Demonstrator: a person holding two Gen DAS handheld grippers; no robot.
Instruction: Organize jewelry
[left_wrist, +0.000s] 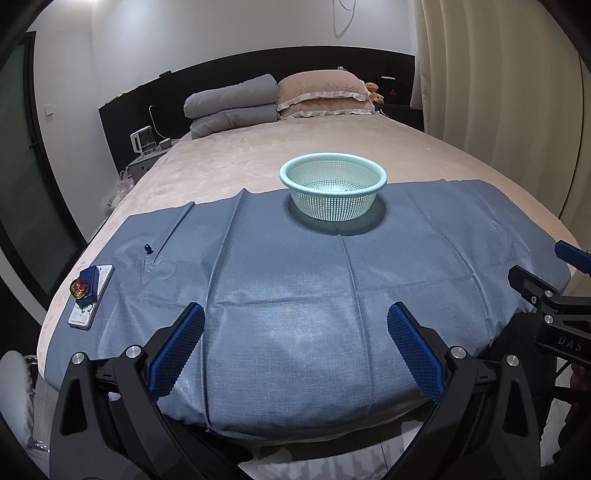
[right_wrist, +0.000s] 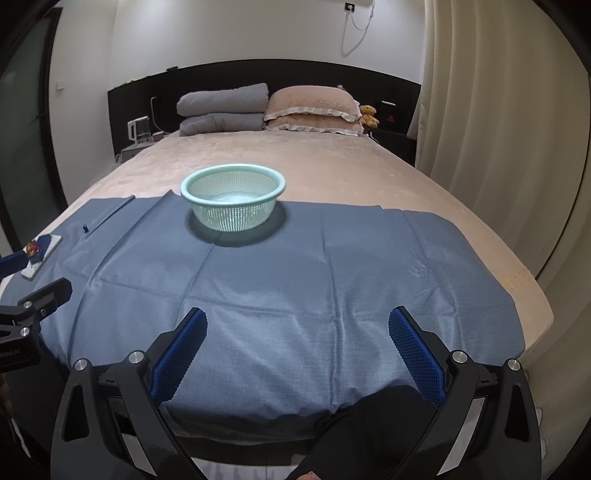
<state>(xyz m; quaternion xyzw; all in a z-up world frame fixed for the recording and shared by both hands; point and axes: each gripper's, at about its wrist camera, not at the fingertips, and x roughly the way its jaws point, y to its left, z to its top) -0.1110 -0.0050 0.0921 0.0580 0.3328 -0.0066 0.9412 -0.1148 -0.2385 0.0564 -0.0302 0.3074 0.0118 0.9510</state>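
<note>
Left wrist view shows the ornament (left_wrist: 79, 288), a small red-gold glinting piece, at nine o'clock on a blue pad (left_wrist: 88, 286) atop a white card (left_wrist: 90, 299), on the bed's blue cloth (left_wrist: 295, 280). It looks light, hard, perhaps slippery: pinch its sides. The basket (left_wrist: 332, 192) sits at twelve o'clock. Left hand-held gripper (left_wrist: 295, 345) and right hand-held gripper (right_wrist: 297, 350) both gape wide, holding nothing.

Both wrist views face the headboard (left_wrist: 258, 74), sharing the basket (left_wrist: 333, 192).
</note>
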